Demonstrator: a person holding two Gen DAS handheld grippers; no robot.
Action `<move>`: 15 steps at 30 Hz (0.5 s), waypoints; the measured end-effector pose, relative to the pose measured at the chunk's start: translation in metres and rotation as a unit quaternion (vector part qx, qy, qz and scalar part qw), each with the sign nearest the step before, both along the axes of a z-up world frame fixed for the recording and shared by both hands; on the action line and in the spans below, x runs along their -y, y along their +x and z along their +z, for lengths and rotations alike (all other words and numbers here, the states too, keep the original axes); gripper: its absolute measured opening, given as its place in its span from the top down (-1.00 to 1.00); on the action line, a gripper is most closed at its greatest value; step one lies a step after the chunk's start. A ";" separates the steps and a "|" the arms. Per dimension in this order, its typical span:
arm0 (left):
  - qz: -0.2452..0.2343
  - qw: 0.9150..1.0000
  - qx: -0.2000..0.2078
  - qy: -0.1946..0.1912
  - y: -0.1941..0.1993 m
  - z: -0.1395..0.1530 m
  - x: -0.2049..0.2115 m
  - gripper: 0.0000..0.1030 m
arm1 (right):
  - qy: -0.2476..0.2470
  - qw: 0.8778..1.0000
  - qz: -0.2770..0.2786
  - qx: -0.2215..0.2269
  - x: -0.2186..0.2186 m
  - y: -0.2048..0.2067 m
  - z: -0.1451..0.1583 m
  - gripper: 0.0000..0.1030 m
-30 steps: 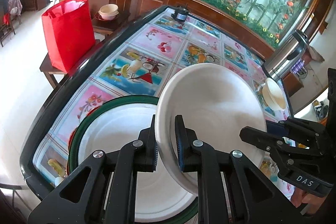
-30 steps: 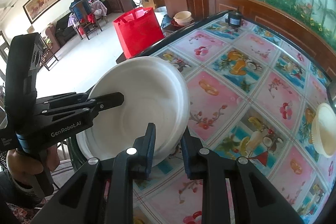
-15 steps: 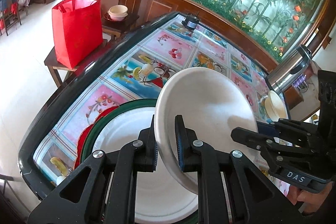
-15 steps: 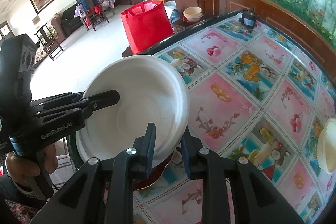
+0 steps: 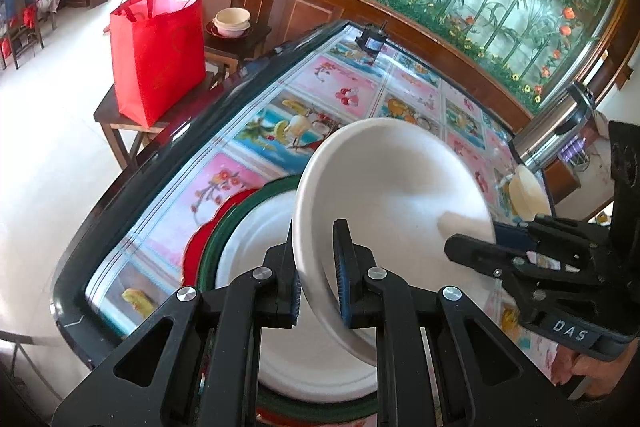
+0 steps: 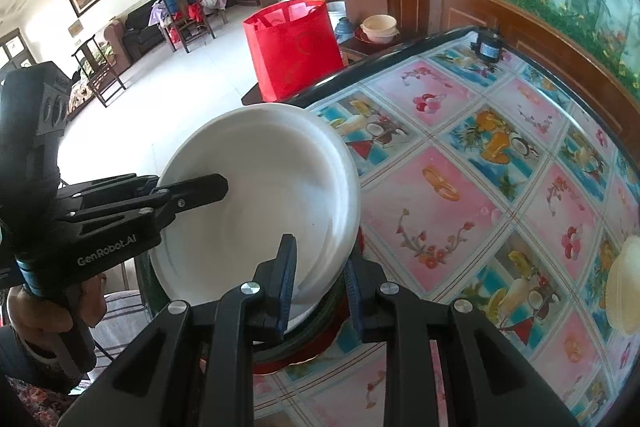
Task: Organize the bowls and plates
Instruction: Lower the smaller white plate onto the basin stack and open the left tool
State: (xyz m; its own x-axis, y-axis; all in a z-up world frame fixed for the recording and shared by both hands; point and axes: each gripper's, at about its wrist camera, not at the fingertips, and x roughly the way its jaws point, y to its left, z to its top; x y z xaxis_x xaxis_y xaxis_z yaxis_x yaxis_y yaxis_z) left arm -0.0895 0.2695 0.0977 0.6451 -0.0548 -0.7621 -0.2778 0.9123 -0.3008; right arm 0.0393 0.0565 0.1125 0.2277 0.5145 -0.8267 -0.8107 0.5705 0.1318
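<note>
Fruit and flower pictures cover the glass tabletop (image 6: 460, 195), with a long planter wall of orange flowers behind it. Off its far edge a red bag (image 5: 158, 53) stands on a low side table, next to a cream bowl on a dark red saucer (image 5: 231, 23); a small dark jar (image 6: 487, 47) sits at the far corner, and another cream bowl (image 5: 526, 195) near a steel flask. A white bowl (image 5: 392, 195), plain and deep with a rolled rim, hangs tilted above a stack of a white plate (image 5: 256, 227), a green plate and a red scalloped one. The left hand-held gripper (image 5: 318, 287) is clenched on its near rim, the right hand-held gripper (image 6: 320, 283) clamped on the opposite rim. One body reads "GenRobot.AI", the other "DAS".
</note>
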 end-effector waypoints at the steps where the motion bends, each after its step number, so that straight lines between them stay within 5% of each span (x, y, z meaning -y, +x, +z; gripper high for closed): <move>1: 0.000 1.000 -0.003 0.001 -0.002 -0.002 -0.001 0.73 | 0.001 1.000 0.001 -0.002 -0.001 -0.001 0.000 0.53; 15: 0.001 0.999 -0.043 0.021 -0.016 -0.031 -0.001 0.73 | -0.027 0.999 0.011 -0.030 -0.009 -0.015 -0.031 0.53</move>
State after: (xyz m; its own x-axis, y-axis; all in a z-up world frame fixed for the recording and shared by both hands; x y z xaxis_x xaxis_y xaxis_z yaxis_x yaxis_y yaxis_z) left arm -0.1053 0.2706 0.0666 0.5772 -0.0201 -0.8163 -0.3020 0.9235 -0.2363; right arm 0.0240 0.0657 0.0812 0.1657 0.4737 -0.8650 -0.8144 0.5603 0.1508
